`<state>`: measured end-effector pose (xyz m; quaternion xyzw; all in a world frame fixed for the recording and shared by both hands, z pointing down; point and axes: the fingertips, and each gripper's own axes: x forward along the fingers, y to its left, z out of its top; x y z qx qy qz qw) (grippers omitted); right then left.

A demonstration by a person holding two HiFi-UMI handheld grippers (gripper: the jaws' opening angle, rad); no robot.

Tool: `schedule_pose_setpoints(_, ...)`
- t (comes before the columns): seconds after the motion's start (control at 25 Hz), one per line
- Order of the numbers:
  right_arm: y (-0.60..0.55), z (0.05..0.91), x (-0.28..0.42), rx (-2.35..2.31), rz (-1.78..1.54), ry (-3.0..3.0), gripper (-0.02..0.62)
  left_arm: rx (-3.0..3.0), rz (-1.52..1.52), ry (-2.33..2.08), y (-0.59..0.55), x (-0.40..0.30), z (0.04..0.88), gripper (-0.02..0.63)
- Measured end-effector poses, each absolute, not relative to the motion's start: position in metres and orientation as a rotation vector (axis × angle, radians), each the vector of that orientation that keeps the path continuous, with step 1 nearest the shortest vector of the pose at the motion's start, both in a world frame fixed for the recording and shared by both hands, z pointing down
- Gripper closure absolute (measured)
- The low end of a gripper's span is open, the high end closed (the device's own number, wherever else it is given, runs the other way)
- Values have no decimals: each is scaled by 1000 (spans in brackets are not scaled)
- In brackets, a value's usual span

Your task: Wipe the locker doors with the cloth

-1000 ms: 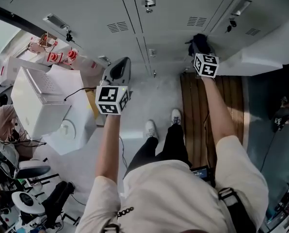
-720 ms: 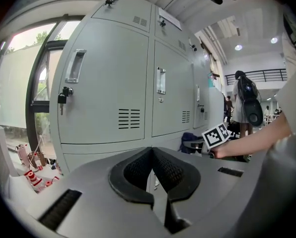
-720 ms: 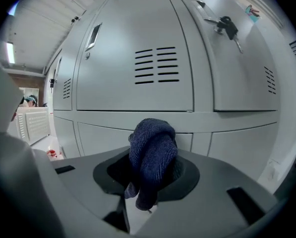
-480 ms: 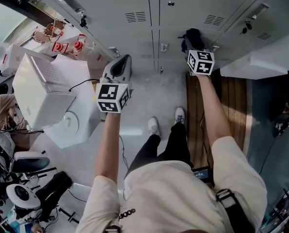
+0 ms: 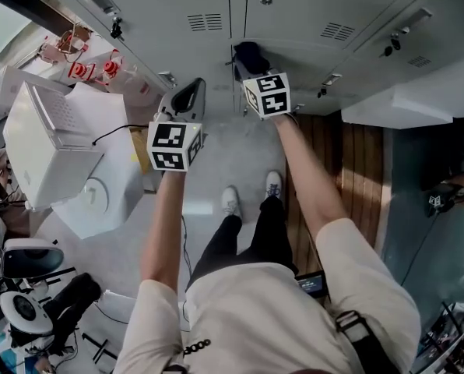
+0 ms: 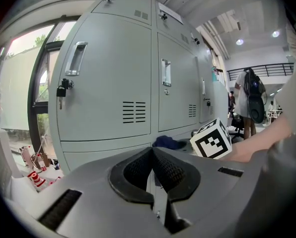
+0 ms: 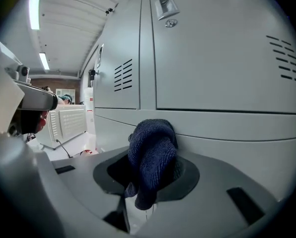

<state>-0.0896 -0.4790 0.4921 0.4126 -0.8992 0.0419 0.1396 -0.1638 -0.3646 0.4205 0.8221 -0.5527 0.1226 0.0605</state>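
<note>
The cloth (image 7: 155, 148), dark blue and bunched, is clamped in the right tongs (image 7: 147, 175). Its front fold is pressed against the grey locker face, just below the bottom edge of a vented locker door (image 7: 227, 48) and near the vertical seam between two doors. In the head view, the right arm is extended across toward the middle of the locker bank.

The left tongs (image 6: 152, 157) are closed on themselves with nothing between them. They hang just beside the right tongs and clear of the lockers.

Judgement: wiping is under way and most of the door area remains to be covered. To do it well:
- hold the cloth flat to the panel with even pressure;
- work in overlapping passes, door by door;
- steer round the recessed handle (image 7: 167, 6) and vent slots, where the bunched fabric could snag;
- hold the left tongs back from the stroke.
</note>
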Motion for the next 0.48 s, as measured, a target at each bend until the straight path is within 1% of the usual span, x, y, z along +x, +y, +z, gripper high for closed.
schedule_pose_setpoints(0.16, -477, 506, -91, 1113, 116, -2600, 508, 2462, 368, -1659, -371, -148, 435, 591)
schedule_pose_setpoints(0.48, -493, 527, 15, 1244, 103, -2507, 511, 2474, 339, -1633, -406, -93, 448, 591)
